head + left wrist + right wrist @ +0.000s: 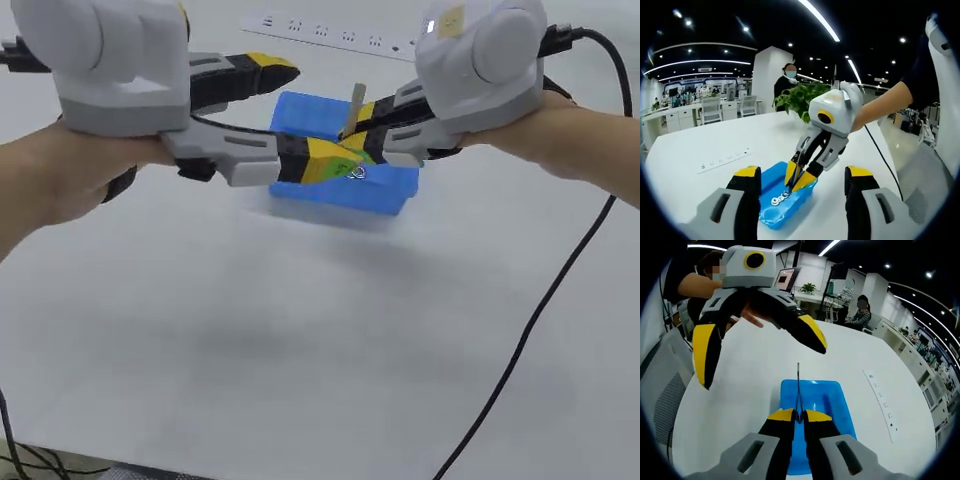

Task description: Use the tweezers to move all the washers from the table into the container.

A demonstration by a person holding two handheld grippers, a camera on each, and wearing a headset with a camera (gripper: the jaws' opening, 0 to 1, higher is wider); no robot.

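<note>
1. Tabletop point(300, 350): white and broad, taking up most of the head view and carrying every item below.

2. Left gripper point(764, 369): white housing, black jaws with yellow tips. It is entering the head view from the upper left, with a hand gripping it. Its jaws are standing spread wide and holding nothing. In the right gripper view it is hanging in the upper left of the frame, above the tabletop.

3. Right gripper point(800, 416): same build, entering the head view from the upper right. Its jaws are pressing together on the tweezers. It is reaching over the container near the centre top of the head view.

4. Container point(825, 395): a shallow blue rectangular tray. It is sitting on the tabletop at the centre top of the head view, partly covered by both grippers.

5. Power strip point(330, 33): long and white, lying along the top edge of the head view, behind the container.

6. Cable point(540, 310): black, running from the right gripper down across the right side of the head view.

7. Tweezers point(798, 385): thin and metallic, pointing down into the container.

8. Washers point(780, 199): several small silver rings, lying inside the container in a short row, low and centre in the left gripper view, just beside the tweezers' tip. Whether the tip is touching one cannot be told.
</note>
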